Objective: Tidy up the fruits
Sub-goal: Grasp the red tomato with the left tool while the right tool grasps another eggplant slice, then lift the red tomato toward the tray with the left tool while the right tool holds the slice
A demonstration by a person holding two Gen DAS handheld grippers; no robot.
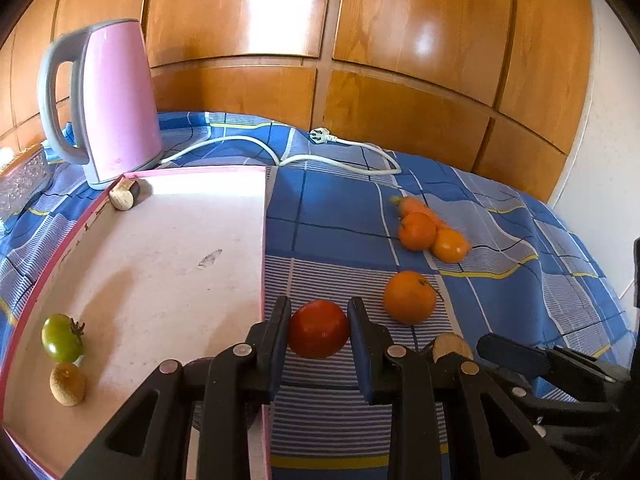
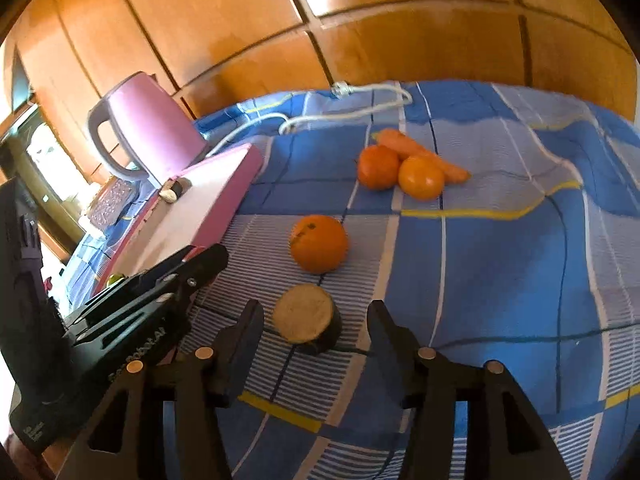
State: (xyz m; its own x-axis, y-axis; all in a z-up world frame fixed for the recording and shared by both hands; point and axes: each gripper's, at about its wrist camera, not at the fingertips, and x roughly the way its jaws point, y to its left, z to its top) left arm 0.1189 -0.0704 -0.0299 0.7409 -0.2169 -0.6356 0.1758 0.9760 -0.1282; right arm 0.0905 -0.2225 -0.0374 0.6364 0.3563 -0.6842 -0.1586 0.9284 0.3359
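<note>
- Left wrist view: my left gripper (image 1: pixel 319 322) is clamped on a red tomato (image 1: pixel 319 329), one pad on each side of it, just right of the pink tray's (image 1: pixel 264 240) edge.
- Beyond it to the right lies an orange (image 1: pixel 409 297); further off, two more oranges (image 1: pixel 417 231) touch a carrot (image 1: pixel 416 205).
- In the tray, to my left, sit a green tomato (image 1: pixel 62 337) and a kiwi (image 1: pixel 67 384); a cut stub (image 1: pixel 125 195) lies at its far corner, near the pink kettle (image 1: pixel 116 100).
- Right wrist view: my right gripper (image 2: pixel 316 322) stands apart, pads clear of the cut eggplant piece (image 2: pixel 308 318) between them on the blue checked cloth (image 2: pixel 500 280).
- The orange lies just ahead of it.
</note>
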